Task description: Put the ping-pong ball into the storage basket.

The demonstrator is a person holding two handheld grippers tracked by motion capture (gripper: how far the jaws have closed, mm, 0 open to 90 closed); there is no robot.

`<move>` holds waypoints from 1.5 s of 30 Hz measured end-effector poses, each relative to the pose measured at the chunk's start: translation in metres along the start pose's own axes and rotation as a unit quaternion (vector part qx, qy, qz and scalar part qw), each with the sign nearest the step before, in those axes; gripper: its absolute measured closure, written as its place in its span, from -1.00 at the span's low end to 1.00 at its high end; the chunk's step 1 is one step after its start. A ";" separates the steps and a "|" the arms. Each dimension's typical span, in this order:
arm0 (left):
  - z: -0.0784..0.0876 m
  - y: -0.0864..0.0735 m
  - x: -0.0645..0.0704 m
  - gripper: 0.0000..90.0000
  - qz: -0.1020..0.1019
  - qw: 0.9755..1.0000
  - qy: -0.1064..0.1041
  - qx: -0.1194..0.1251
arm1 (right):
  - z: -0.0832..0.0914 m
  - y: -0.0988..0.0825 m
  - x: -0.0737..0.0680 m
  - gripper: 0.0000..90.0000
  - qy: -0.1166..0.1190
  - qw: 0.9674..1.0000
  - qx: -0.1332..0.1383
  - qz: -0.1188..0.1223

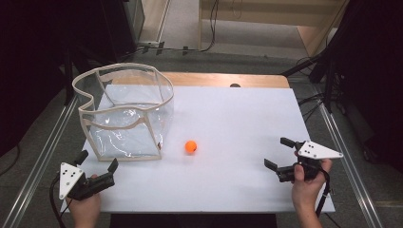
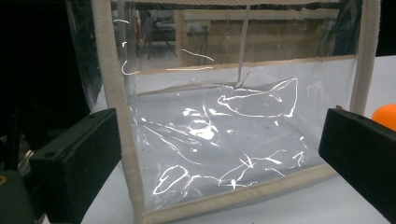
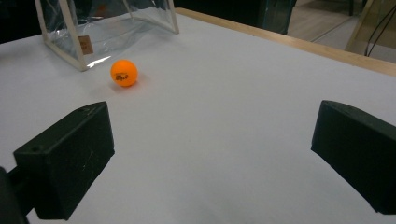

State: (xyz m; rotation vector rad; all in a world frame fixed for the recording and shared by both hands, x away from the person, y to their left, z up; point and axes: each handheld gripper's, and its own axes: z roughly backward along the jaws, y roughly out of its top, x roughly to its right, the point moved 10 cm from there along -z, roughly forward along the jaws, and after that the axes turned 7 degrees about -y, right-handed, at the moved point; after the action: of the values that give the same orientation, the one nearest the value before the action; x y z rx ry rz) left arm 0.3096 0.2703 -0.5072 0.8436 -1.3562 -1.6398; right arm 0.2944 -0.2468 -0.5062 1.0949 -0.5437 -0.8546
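On your white table (image 1: pixel 228 142), the clear bag (image 1: pixel 126 114) stands just ahead of your left gripper (image 1: pixel 97 161), jaws spread, apparently holding nothing. Your right gripper (image 1: pixel 278 153), jaws also spread wide, sits well apart from the orange ball (image 1: pixel 191 146), which lies just beside the bag.
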 end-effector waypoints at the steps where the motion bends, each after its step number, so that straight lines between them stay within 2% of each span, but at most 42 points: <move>1: 0.000 0.000 0.000 -1.00 0.000 1.000 0.000 0.000 | -0.001 0.002 -0.001 -1.00 0.003 1.000 -0.004 0.003; 8: 0.000 0.000 0.000 -1.00 0.002 1.000 -0.002 0.001 | -0.010 0.017 -0.009 -1.00 0.018 0.999 -0.020 0.028; 12: 0.000 0.000 0.000 -1.00 0.000 1.000 -0.003 0.001 | -0.013 0.023 -0.012 -1.00 0.024 0.999 -0.020 0.032; 25: 0.000 0.000 0.001 -1.00 -0.002 1.000 -0.002 0.002 | -0.034 0.039 -0.022 -1.00 0.052 0.997 -0.045 0.040; 28: 0.000 0.000 0.002 -1.00 -0.006 1.000 -0.001 0.000 | -0.041 0.046 -0.028 -1.00 0.062 0.995 -0.053 0.055; 33: -0.001 -0.001 0.003 -1.00 -0.011 1.000 -0.001 -0.003 | -0.050 0.051 -0.033 -1.00 0.074 0.993 -0.066 0.062; 36: -0.001 -0.001 0.003 -1.00 -0.014 1.000 0.000 -0.005 | -0.056 0.052 -0.036 -1.00 0.081 0.991 -0.082 0.064; 41: -0.001 -0.001 0.003 -1.00 -0.012 1.000 -0.001 -0.004 | -0.063 0.054 -0.040 -1.00 0.086 0.989 -0.097 0.070; 45: -0.001 -0.001 0.004 -1.00 -0.016 1.000 0.000 -0.006 | -0.070 0.056 -0.044 -1.00 0.093 0.986 -0.113 0.078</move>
State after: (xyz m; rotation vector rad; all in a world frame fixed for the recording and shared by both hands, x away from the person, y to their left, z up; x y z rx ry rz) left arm 0.3090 0.2663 -0.5088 0.8609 -1.3385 -1.6709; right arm 0.3392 -0.1618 -0.4802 0.9014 -0.3605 -0.6517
